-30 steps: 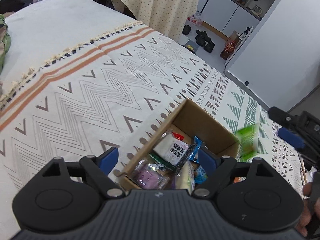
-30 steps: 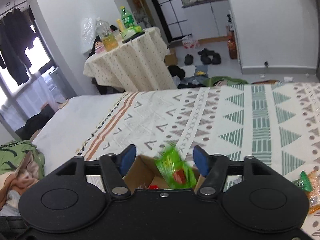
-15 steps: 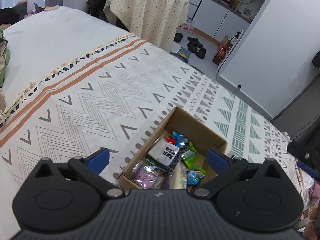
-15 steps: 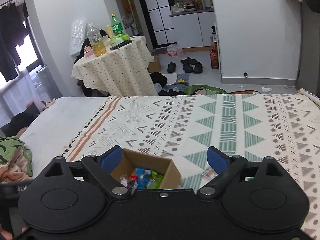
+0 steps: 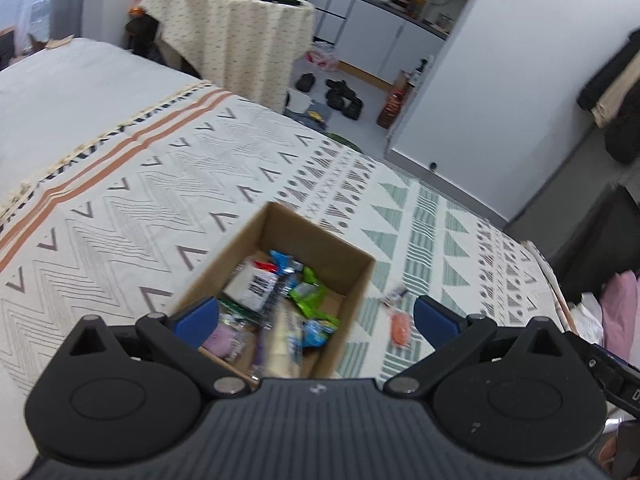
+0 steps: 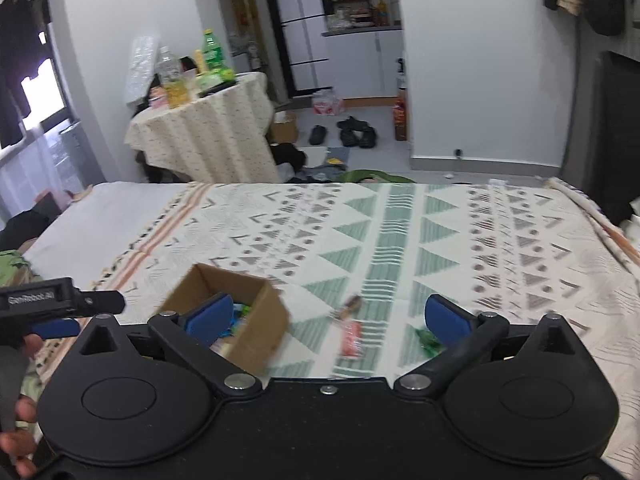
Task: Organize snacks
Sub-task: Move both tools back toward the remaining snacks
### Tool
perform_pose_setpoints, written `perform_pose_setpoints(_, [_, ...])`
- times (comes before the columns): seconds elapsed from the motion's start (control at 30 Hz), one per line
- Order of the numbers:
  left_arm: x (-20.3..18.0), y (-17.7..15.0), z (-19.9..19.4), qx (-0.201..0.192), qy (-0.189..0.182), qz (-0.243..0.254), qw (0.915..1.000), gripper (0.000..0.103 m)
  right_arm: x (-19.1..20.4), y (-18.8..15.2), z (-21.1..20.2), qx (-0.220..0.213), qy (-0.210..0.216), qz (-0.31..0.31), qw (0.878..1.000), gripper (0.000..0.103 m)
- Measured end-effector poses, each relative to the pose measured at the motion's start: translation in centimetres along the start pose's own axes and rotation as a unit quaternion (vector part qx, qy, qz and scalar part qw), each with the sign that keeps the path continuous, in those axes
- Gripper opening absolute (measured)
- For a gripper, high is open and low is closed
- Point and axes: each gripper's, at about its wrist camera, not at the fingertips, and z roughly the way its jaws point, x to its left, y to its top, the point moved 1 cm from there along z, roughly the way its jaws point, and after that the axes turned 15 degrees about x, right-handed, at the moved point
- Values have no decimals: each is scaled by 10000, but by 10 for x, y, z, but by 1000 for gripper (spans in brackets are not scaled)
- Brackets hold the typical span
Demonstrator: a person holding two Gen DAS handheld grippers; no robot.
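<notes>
An open cardboard box (image 5: 352,258) sits on the patterned bedspread and holds several snack packets, among them a green packet (image 5: 308,294) and a white one (image 5: 250,286). My left gripper (image 5: 316,314) is open and empty above the box's near end. The box also shows in the right wrist view (image 6: 260,300). My right gripper (image 6: 328,316) is open and empty, to the right of the box. An orange-red packet (image 6: 352,338), a small brown packet (image 6: 350,304) and a green packet (image 6: 426,340) lie loose on the bedspread beyond it. The orange packet also shows in the left wrist view (image 5: 400,328).
The bedspread (image 6: 400,236) covers the bed. Beyond the bed stand a round table with bottles (image 6: 200,128), shoes on the floor (image 6: 352,134) and a white wall. Clothes lie at the bed's left edge (image 6: 8,264). The left gripper's body shows at the left in the right wrist view (image 6: 52,304).
The green packet left my right gripper and now lies in the box. Both grippers have pulled back and up, jaws opened wider. The right gripper has swung right, toward the loose packets.
</notes>
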Motion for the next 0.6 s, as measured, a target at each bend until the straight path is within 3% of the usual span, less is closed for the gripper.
perform_pose_setpoints(0.33, [-43,-15,19,293,-52,231,9993,103,-58,-28,-1,-38,-103,391,9992,103])
perform_pose_setpoints(0.6, [-68,-22,39,208,84,349,9991,103,-89,-44,23,-8,-85,554,9984,103])
